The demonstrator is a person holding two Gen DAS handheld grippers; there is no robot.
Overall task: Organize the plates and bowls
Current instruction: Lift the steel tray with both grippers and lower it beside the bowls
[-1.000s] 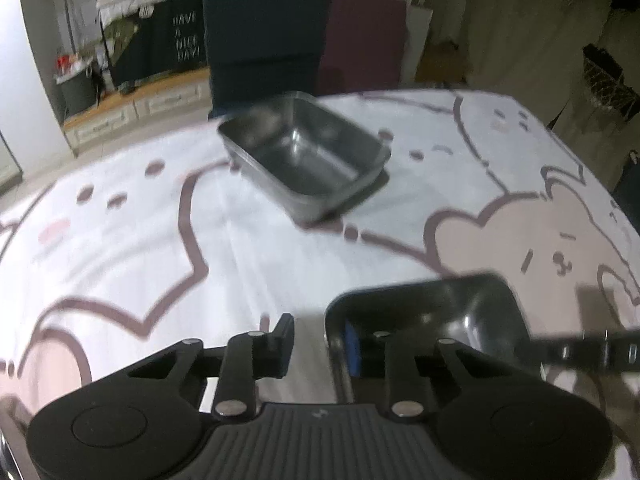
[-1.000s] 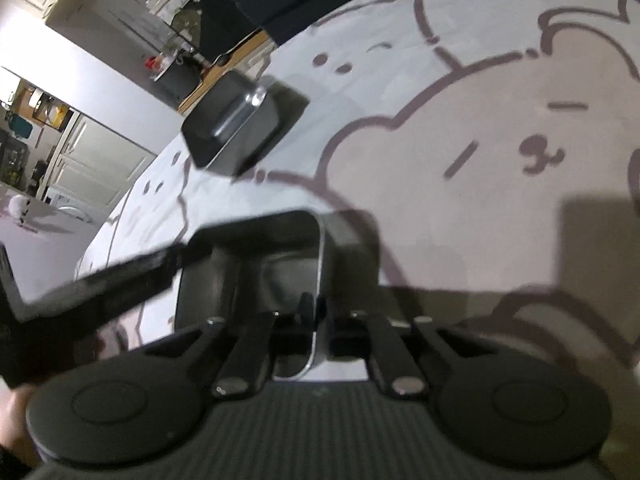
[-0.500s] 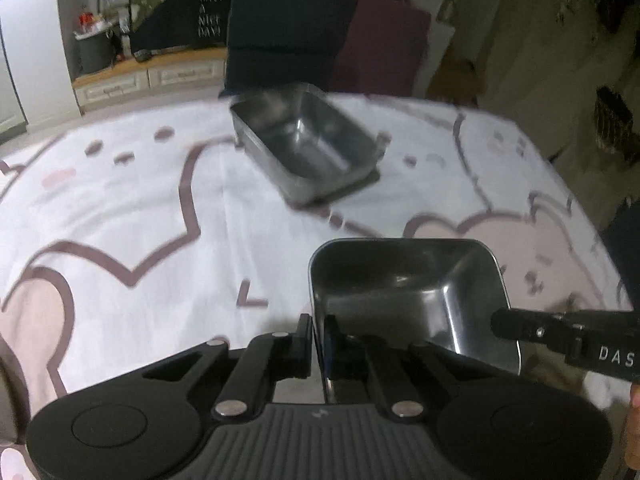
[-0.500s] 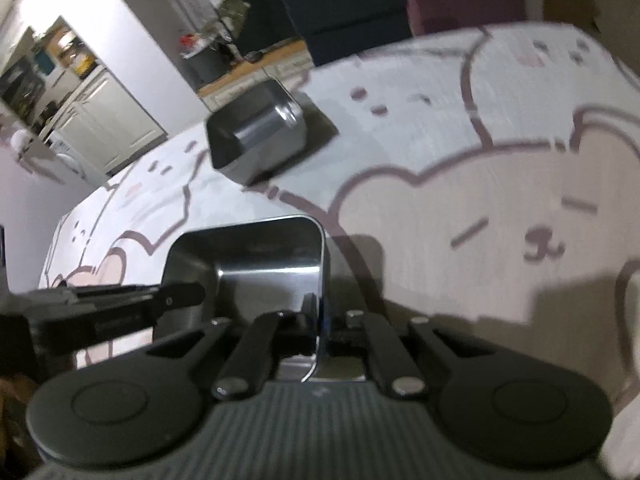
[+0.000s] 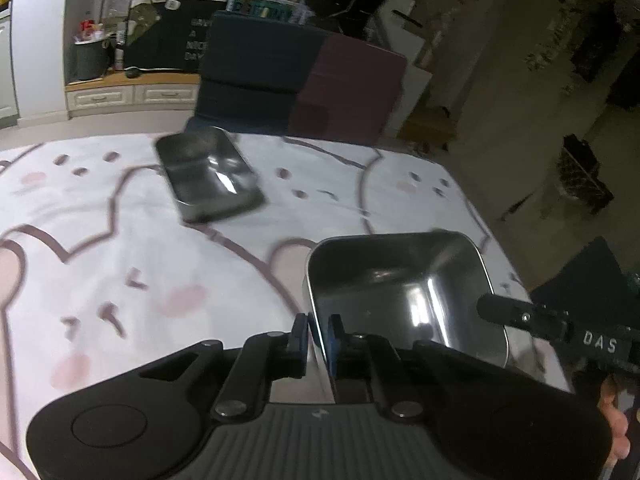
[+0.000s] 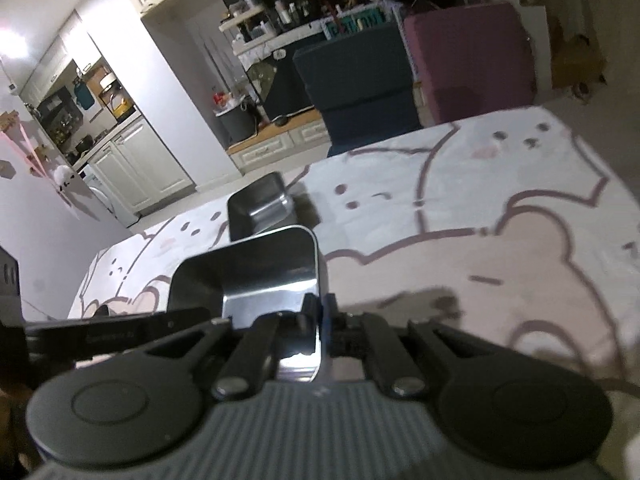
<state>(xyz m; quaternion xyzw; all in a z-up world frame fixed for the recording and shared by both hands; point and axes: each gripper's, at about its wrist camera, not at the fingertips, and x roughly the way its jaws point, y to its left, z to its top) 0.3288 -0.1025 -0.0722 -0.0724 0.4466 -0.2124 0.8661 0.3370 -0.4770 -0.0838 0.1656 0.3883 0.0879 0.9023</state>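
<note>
Left gripper (image 5: pixel 318 334) nearly closed, fingers (image 5: pixel 300 336) clamped across the left rim of a rectangular steel tray (image 5: pixel 404 296). Right gripper (image 6: pixel 322 314) likewise pinched tight on the same tray's right wall, tray raised above the cartoon-print cloth (image 5: pixel 120 264). Second steel tray (image 5: pixel 210 176) resting farther back on the cloth, well apart.

A home: kitchen cabinets (image 6: pixel 132 168), sofa (image 6: pixel 360 80), cluttered shelves (image 6: pixel 280 12).

Left tongs (image 5: pixel 318 336) closed onto near tray (image 5: pixel 404 292) rim; both tongs lifted it off tablecloth (image 5: pixel 120 264).
</note>
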